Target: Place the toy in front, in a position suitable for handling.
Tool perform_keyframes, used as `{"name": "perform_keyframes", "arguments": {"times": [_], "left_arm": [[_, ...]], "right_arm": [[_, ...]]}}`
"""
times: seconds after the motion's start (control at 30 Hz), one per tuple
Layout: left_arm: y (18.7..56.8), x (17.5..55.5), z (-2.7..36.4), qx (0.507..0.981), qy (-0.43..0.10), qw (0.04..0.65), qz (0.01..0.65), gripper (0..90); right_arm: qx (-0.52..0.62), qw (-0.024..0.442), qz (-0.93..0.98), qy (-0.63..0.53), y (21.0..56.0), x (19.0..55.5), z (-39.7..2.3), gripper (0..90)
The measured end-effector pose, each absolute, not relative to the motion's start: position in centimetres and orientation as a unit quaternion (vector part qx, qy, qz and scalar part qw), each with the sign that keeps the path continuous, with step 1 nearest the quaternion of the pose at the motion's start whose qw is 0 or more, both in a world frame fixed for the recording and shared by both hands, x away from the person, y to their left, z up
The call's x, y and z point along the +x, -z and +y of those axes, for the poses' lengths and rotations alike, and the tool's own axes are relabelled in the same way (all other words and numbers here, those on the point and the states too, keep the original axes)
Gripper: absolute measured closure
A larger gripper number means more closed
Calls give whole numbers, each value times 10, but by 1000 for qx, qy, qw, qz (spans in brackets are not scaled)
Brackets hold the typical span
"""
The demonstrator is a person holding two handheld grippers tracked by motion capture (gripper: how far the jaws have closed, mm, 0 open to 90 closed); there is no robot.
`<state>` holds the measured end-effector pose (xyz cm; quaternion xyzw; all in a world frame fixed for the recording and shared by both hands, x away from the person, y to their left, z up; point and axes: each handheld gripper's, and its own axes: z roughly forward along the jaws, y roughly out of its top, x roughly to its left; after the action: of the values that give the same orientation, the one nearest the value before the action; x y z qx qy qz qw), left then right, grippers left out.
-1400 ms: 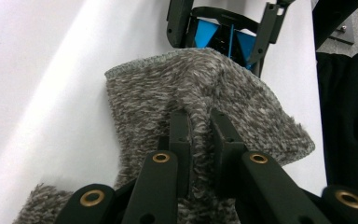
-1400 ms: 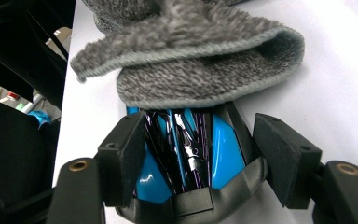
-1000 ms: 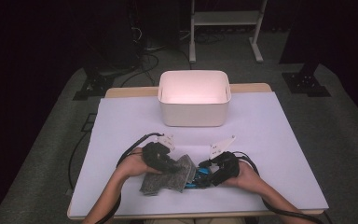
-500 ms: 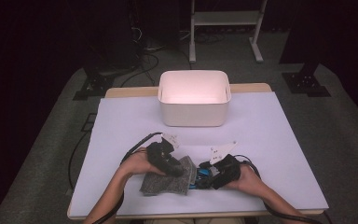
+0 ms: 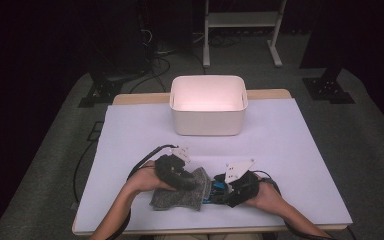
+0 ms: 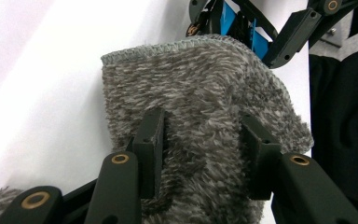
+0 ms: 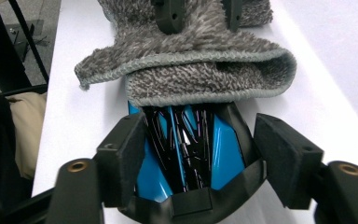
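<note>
Grey fuzzy cloth [image 5: 180, 196] lies on the near part of the white surface [image 5: 290, 150], pulled like a sleeve over the front of a blue-and-black object [image 7: 186, 144]. Left gripper [image 6: 200, 140] presses down on it, fingers [image 6: 150, 144] partly apart after closing a little, fabric between them. Right gripper [image 7: 205, 149] clasps the object's exposed rear; a white bin [image 5: 207, 105] stands well behind.

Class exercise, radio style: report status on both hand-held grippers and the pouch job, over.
Left hand-held gripper on grey fuzzy pouch, jaws just closing. Right hand-held gripper straddling blue-black object, half in pouch mouth. Nothing in the way.
</note>
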<state>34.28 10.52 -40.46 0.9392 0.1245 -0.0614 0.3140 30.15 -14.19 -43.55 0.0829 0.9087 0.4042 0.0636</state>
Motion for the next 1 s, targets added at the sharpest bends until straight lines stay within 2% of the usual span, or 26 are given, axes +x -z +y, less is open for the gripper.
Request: {"name": "perform_keyframes", "arguments": {"times": [0.1, 0.3, 0.5, 0.63, 0.73, 0.87, 1.0], "left_arm": [[402, 339, 106, 941, 52, 311, 119, 571], [395, 328, 110, 939, 43, 325, 106, 585], [388, 317, 114, 936, 42, 338, 91, 591], [385, 311, 115, 935, 43, 343, 81, 603], [385, 310, 118, 928, 65, 358, 84, 606], [388, 311, 124, 918, 77, 378, 94, 657], [388, 310, 125, 915, 87, 383, 90, 711]], "right_arm": [[82, 58, 911, -401, 433, 303, -141, 320], [105, -4, 908, -405, 433, 315, -145, 277], [96, -44, 913, -394, 434, 317, -137, 277], [75, -53, 923, -373, 438, 312, -127, 311], [68, -59, 925, -370, 440, 308, -121, 343], [63, -67, 927, -364, 444, 305, -115, 403], [50, -84, 927, -363, 447, 303, -112, 536]]}}
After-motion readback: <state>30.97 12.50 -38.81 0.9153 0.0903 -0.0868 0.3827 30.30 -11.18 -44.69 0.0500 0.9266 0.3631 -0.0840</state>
